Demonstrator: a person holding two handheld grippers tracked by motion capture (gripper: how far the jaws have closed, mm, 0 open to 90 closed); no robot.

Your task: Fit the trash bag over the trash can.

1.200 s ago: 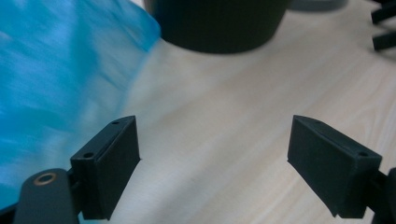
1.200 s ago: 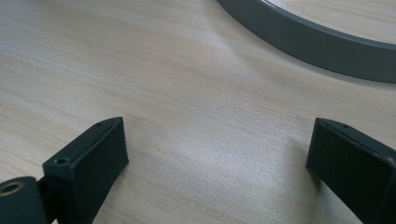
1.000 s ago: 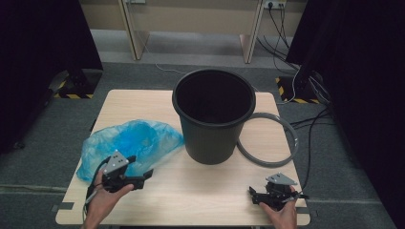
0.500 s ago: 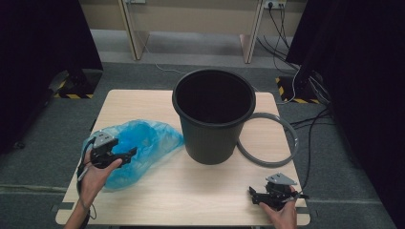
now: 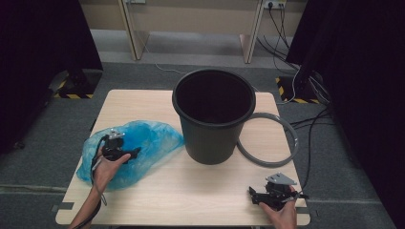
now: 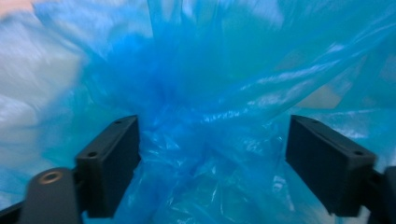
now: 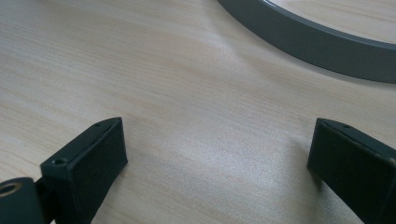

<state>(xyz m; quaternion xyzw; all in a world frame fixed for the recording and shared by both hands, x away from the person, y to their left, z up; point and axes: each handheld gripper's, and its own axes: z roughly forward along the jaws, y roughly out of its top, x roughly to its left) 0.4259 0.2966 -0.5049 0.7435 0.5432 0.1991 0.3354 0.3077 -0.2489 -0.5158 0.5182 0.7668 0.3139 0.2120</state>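
A light wooden bench point(image 5: 143, 102) stands on grey carpet floor point(image 5: 52, 124). Black curtains point(image 5: 43, 52) hang at both sides (the right one darker and wider). Behind, a pale wall point(image 5: 191, 16) carries a socket point(image 5: 270, 4), with cables point(image 5: 305, 102) trailing across the floor past yellow-black striped tape point(image 5: 71, 96).

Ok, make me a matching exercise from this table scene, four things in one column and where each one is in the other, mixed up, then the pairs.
Things:
1. blue plastic bag
2. black bucket
3. grey ring
4. right hand-held gripper

Places:
A. near right corner of the table
B. flat on the table, right of the bucket
C. upright at the table's middle
D. crumpled on the table's left side

Pairs: 1-D, 2-C, 3-B, 4-A
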